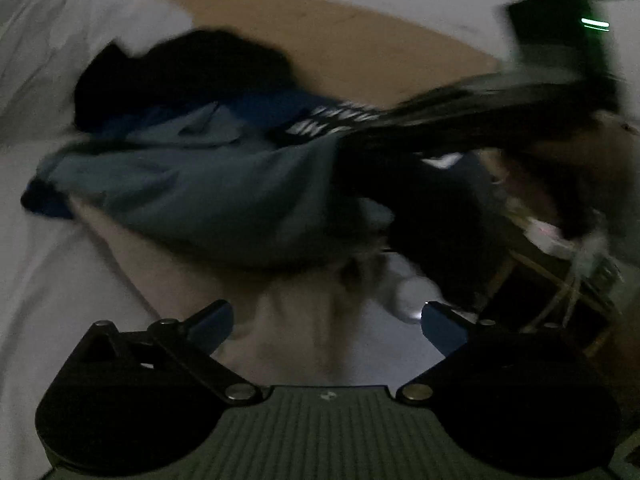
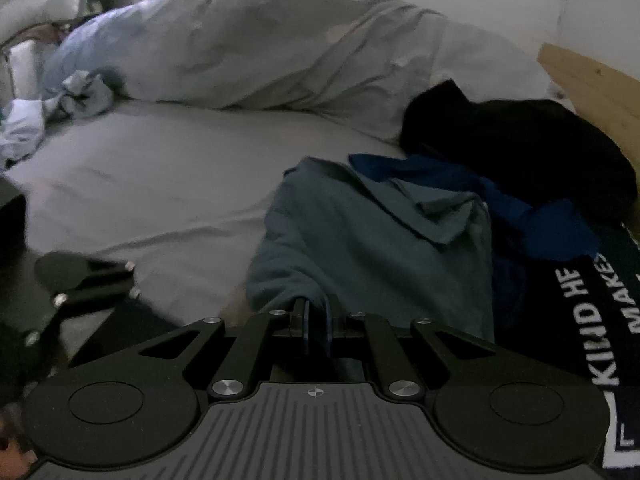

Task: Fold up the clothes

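A soft, rumpled grey-blue cotton garment [image 2: 360, 232] lies at the near edge of a white-sheeted bed [image 2: 160, 176], at the front of a heap of clothes. Behind it lie a crumpled royal-blue cloth [image 2: 520, 204] and a black bundled garment [image 2: 520, 148]; to its right lies a dark shirt printed with white lettering [image 2: 592, 320].

The right gripper [image 2: 316, 328] is seen with its fingers drawn almost fully together on the near hem of the grey-blue garment, a thin fold of cloth being pinched between the blue pads. The garment spreads away from the fingertips, up and to the right, and is still draped over the heap.

The left gripper [image 1: 326, 322] is seen with its fingers spread as wide as they go, nothing being held. In its blurred view the grey-blue garment [image 1: 208, 196] lies ahead of and above the fingertips, apart from them, with pale sheet between.

The step in hand is judged to be the drawing of this one garment free of the heap so that it can be spread flat. It would be done well if a second corner of the same hem were taken by the open fingers, a single layer only being caught, and the royal-blue cloth beneath left undisturbed. The piece should be lifted evenly by both corners so that twisting is avoided.
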`<state>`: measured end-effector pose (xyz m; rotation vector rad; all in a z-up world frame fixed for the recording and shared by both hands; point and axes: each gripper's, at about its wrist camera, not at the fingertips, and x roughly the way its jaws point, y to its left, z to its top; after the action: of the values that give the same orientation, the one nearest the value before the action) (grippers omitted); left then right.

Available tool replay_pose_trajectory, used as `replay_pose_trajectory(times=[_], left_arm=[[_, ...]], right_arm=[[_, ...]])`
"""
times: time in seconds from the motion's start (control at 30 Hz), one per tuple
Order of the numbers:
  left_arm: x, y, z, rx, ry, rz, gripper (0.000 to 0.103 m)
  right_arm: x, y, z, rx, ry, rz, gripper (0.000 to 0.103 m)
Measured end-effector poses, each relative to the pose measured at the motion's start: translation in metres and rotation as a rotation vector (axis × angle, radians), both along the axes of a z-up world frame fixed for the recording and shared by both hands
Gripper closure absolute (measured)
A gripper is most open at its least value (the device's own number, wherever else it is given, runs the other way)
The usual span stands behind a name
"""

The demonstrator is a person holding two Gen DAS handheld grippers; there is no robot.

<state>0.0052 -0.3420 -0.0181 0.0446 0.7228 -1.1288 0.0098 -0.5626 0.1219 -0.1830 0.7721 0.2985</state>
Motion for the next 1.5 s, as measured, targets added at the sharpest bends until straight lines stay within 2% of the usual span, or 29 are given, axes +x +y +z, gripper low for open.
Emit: replay_pose_trajectory(times=[0.03, 0.13, 0.2, 0.27, 0.33, 0.4, 0.47, 0.53, 0.6, 0.67, 0.77, 0.83, 0.9, 0.97, 1.03, 1.13, 1.17, 1.23, 1.27, 1.33, 1.4, 1.43, 1.5], left_arm=[[0.008, -0.007, -0.003, 0.013, 0.019, 0.011, 0.0], [0.018, -0.039, -0.016, 0.028, 0.044, -0.102, 0.0], [0.016, -0.063, -0.017, 0.038, -0.017, -0.173, 0.0], [0.011, -0.081, -0.018, 0.071, -0.056, -0.193, 0.0], [0.008, -0.097, -0.026, 0.073, -0.019, -0.244, 0.0], [-0.015, -0.107, -0.026, 0.089, -0.055, -0.353, 0.0], [-0.041, -0.109, -0.017, 0.102, -0.098, -0.534, 0.0], [-0.054, -0.107, -0.01, 0.094, -0.079, -0.633, 0.023], [-0.064, -0.102, 0.0, 0.07, -0.066, -0.658, 0.022], [-0.077, -0.091, 0.012, 0.025, -0.102, -0.668, 0.019], [-0.089, -0.071, 0.023, -0.015, -0.09, -0.648, 0.016], [-0.095, -0.052, 0.029, -0.055, -0.063, -0.601, 0.013], [-0.094, -0.034, 0.036, -0.086, -0.035, -0.561, 0.011], [-0.102, -0.006, 0.042, -0.105, -0.022, -0.502, 0.008], [-0.111, 0.025, 0.045, -0.118, -0.003, -0.427, 0.005], [-0.118, 0.064, 0.048, -0.139, 0.058, -0.322, 0.003], [-0.117, 0.076, 0.051, -0.148, 0.077, -0.289, 0.003], [-0.123, 0.102, 0.056, -0.166, 0.115, -0.207, 0.002], [-0.127, 0.114, 0.058, -0.175, 0.132, -0.167, 0.001], [-0.136, 0.133, 0.062, -0.184, 0.141, -0.095, 0.0], [-0.151, 0.153, 0.067, -0.205, 0.143, -0.035, 0.0], [-0.159, 0.162, 0.069, -0.217, 0.142, -0.013, 0.0], [-0.166, 0.181, 0.075, -0.203, 0.124, 0.015, 0.0]], right_arm=[[0.0, -0.001, 0.002, 0.006, -0.002, -0.003, 0.094], [0.001, -0.003, 0.008, 0.017, -0.006, -0.006, 0.094], [0.005, -0.007, 0.009, 0.014, -0.001, -0.001, 0.094], [0.012, -0.012, 0.008, -0.002, 0.017, 0.0, 0.094], [0.02, -0.017, 0.005, -0.013, 0.038, 0.002, 0.094], [0.024, -0.019, 0.003, -0.023, 0.048, 0.014, 0.094], [0.027, -0.021, 0.002, -0.031, 0.053, 0.029, 0.094], [0.028, -0.022, 0.001, -0.033, 0.055, 0.046, 0.094], [0.029, -0.024, -0.001, -0.019, 0.062, 0.056, 0.094], [0.026, -0.025, 0.0, 0.011, 0.069, 0.065, 0.093], [0.012, -0.024, 0.005, 0.053, 0.097, 0.124, 0.092], [-0.003, -0.027, 0.014, 0.066, 0.075, 0.154, 0.091], [-0.018, -0.037, 0.028, 0.113, 0.021, 0.123, 0.081], [-0.032, -0.048, 0.04, 0.159, -0.026, 0.078, 0.076], [-0.042, -0.047, 0.04, 0.13, -0.035, 0.061, 0.072], [-0.056, -0.026, 0.02, 0.05, -0.052, 0.026, 0.059], [-0.06, -0.012, 0.009, -0.008, -0.072, 0.018, 0.056], [-0.065, 0.014, -0.01, -0.077, -0.161, -0.011, 0.055], [-0.065, 0.027, -0.022, -0.073, -0.19, -0.049, 0.054], [-0.064, 0.049, -0.043, -0.081, -0.185, -0.041, 0.052], [-0.067, 0.073, -0.064, -0.203, -0.2, -0.008, 0.037], [-0.068, 0.085, -0.074, -0.267, -0.208, 0.009, 0.034], [-0.065, 0.09, -0.082, -0.27, -0.127, -0.008, 0.031]])
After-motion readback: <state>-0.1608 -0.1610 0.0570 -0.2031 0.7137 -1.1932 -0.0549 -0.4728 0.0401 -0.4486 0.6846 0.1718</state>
